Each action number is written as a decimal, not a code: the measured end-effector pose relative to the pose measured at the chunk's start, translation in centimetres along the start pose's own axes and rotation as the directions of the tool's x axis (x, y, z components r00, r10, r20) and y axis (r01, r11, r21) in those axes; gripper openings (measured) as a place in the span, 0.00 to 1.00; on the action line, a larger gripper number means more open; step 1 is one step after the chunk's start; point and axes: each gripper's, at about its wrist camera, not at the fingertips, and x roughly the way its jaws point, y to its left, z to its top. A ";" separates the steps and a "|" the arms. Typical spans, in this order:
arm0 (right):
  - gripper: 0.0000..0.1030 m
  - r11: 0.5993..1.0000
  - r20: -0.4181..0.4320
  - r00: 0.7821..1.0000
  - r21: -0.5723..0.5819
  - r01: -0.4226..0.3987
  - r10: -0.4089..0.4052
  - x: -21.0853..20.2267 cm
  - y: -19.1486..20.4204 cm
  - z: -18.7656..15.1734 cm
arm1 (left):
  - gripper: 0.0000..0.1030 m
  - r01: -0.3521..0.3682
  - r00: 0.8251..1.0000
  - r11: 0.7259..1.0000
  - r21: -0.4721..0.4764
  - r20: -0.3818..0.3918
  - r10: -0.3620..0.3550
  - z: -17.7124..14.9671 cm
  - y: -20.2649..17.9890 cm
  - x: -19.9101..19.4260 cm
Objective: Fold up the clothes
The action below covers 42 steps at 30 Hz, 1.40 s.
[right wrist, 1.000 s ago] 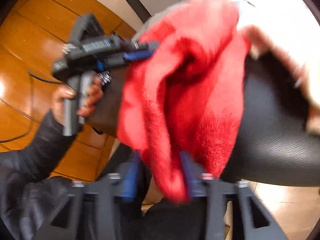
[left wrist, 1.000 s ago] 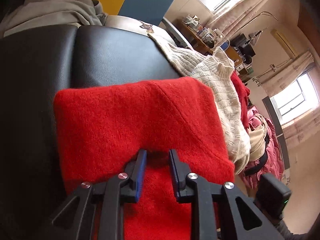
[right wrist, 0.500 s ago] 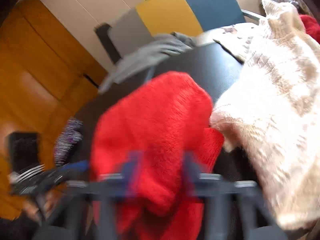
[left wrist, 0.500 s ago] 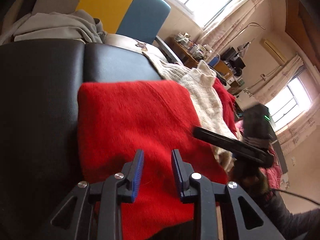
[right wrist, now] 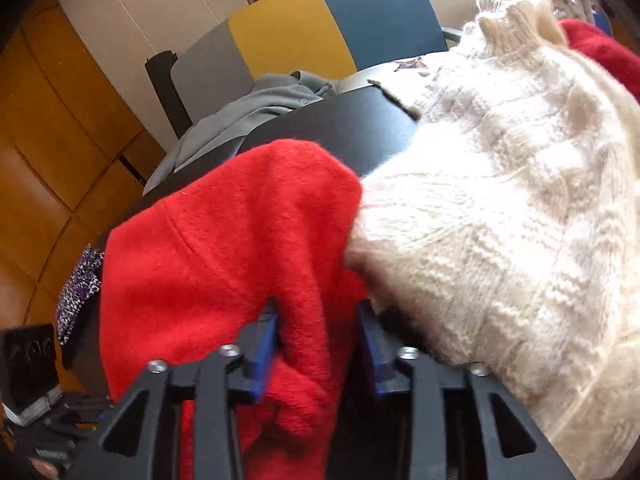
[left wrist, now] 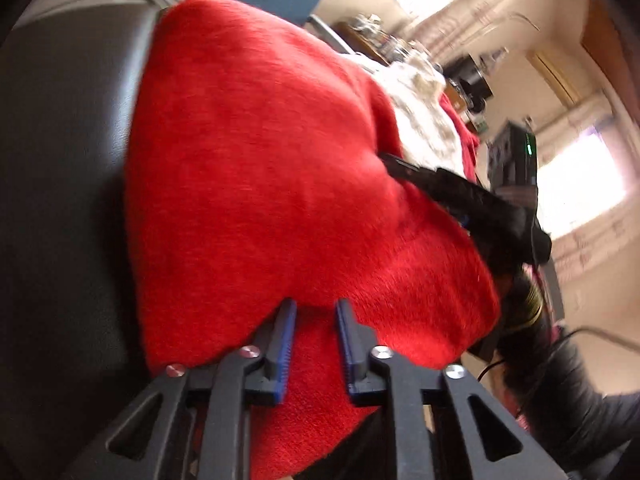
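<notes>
A red sweater (left wrist: 260,168) lies bunched on the black padded table (left wrist: 60,160). My left gripper (left wrist: 314,308) has its jaws a little apart with a fold of red cloth between and over the tips. In the right wrist view the same red sweater (right wrist: 208,264) hangs between the jaws of my right gripper (right wrist: 318,312), which stand apart around a thick fold. The right gripper also shows in the left wrist view (left wrist: 460,196), at the sweater's right edge. A cream knitted sweater (right wrist: 500,208) lies beside it on the right.
A grey garment (right wrist: 248,112) lies at the table's far edge before a grey, yellow and blue chair back (right wrist: 304,36). Another red garment (right wrist: 596,52) lies beyond the cream sweater. A patterned purple cloth (right wrist: 80,288) is at the left, over wooden flooring (right wrist: 36,160).
The left gripper has moved in under the red sweater's near edge, and the sweater has lifted into a mound. The right gripper has closed in on the sweater's edge.
</notes>
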 end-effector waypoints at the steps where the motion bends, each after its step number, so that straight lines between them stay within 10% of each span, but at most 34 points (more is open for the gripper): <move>1: 0.46 1.000 0.008 1.000 -0.006 -0.006 0.006 -0.8 0.0 0.3 | 0.23 -0.008 1.000 1.000 0.017 0.018 0.008 0.1 -0.5 -0.6; 9: 0.42 0.946 0.135 0.978 -0.304 -0.112 0.159 -9.2 8.2 -0.3 | 0.27 -0.085 0.980 0.989 0.118 0.189 0.062 4.6 -2.7 -5.1; 15: 0.40 0.855 -0.077 0.993 -0.507 -0.114 0.087 -6.6 12.8 -5.7 | 0.27 -0.138 0.977 0.981 0.139 0.183 0.112 8.5 -2.9 -3.4; 17: 0.37 0.876 -0.120 0.993 -0.481 -0.039 -0.021 -4.5 10.9 -7.2 | 0.28 -0.163 0.979 0.976 0.146 0.147 0.142 9.2 -2.5 -1.7; 21: 0.35 0.946 -0.087 0.995 -0.318 -0.067 0.041 -3.9 5.1 -8.8 | 0.24 -0.164 0.983 0.978 0.133 0.111 0.149 9.8 -1.4 1.1; 30: 0.35 0.959 -0.095 0.994 -0.273 -0.076 0.051 -4.3 5.5 -7.7 | 0.26 -0.143 0.978 0.986 0.090 0.163 0.128 9.6 -1.8 -0.4; 33: 0.40 0.975 -0.082 0.992 -0.191 -0.112 0.098 -6.0 5.7 -6.5 | 0.31 -0.134 0.973 0.984 0.113 0.205 0.109 8.5 -2.2 -2.5; 37: 0.85 0.979 0.045 0.990 -0.166 -0.122 0.131 -9.0 6.4 -5.4 | 0.38 -0.135 0.970 0.983 0.126 0.219 0.105 6.3 -1.3 -4.9; 42: 0.93 0.980 0.041 0.980 -0.024 -0.196 0.197 -8.6 5.0 -3.7 | 0.46 -0.088 0.982 0.996 0.029 0.169 0.082 4.5 2.9 -5.5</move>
